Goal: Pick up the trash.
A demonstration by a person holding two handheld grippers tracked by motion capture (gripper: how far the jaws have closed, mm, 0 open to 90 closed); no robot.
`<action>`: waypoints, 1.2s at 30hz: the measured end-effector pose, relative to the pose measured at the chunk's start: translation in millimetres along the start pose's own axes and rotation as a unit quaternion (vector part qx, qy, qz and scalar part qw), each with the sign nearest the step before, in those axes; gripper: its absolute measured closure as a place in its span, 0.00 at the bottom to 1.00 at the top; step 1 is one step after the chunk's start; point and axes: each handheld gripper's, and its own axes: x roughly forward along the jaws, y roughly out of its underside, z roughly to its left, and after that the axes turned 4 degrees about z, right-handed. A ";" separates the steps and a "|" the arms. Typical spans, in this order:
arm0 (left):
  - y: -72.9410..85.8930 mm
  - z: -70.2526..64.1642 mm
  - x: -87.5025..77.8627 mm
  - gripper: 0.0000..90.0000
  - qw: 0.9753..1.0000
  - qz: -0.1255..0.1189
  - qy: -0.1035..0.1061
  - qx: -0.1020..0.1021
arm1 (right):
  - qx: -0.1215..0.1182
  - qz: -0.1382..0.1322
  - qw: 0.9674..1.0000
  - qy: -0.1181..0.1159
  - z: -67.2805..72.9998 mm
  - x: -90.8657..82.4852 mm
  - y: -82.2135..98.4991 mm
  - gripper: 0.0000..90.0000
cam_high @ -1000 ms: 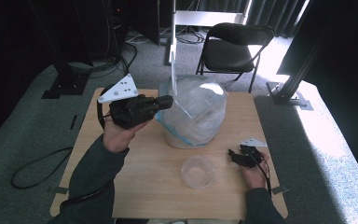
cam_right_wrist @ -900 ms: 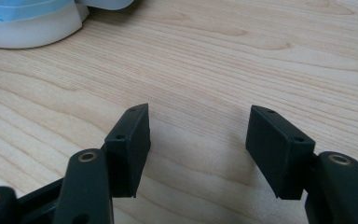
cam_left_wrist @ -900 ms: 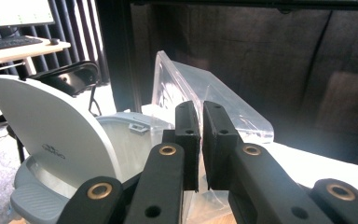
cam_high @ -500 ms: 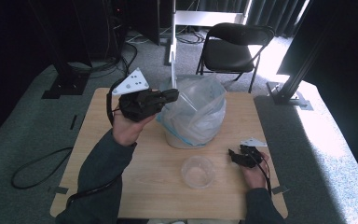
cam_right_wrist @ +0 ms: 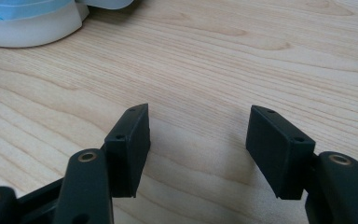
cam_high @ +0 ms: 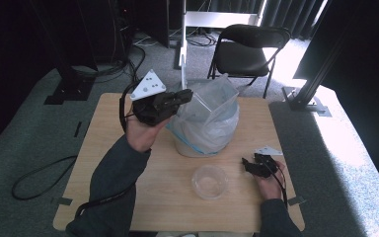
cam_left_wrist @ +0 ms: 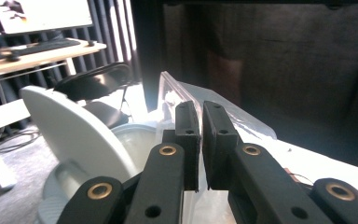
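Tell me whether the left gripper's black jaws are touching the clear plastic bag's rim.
Touching. In the left gripper view, the left gripper has its jaws nearly closed with the clear plastic bag's thin rim pinched between them, rising just above the pads.

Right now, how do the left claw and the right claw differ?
The left claw is raised above the table at the top edge of the clear plastic bag; the right claw sits low on the table, near the clear bowl. The left claw's jaws are pinched on the bag's rim; the right claw's jaws stand wide apart with bare wood between them. Both are black, two-jawed and hand-held.
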 end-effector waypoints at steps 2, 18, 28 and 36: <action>0.4 0.1 0.5 0.96 1.000 0.005 -0.009 0.000 | 0.000 0.000 1.000 0.000 0.1 0.0 0.0 0.43; 2.1 -1.7 12.0 0.87 1.000 0.011 -0.004 -0.002 | -0.001 0.000 1.000 -0.001 -0.3 -0.2 0.2 0.43; 7.2 0.2 11.1 0.80 1.000 0.012 0.004 -0.006 | 0.000 0.000 1.000 -0.001 -0.6 -0.5 0.4 0.43; 23.8 3.3 13.0 0.74 1.000 0.019 0.014 -0.015 | 0.001 0.000 1.000 -0.001 -0.6 -0.5 0.5 0.43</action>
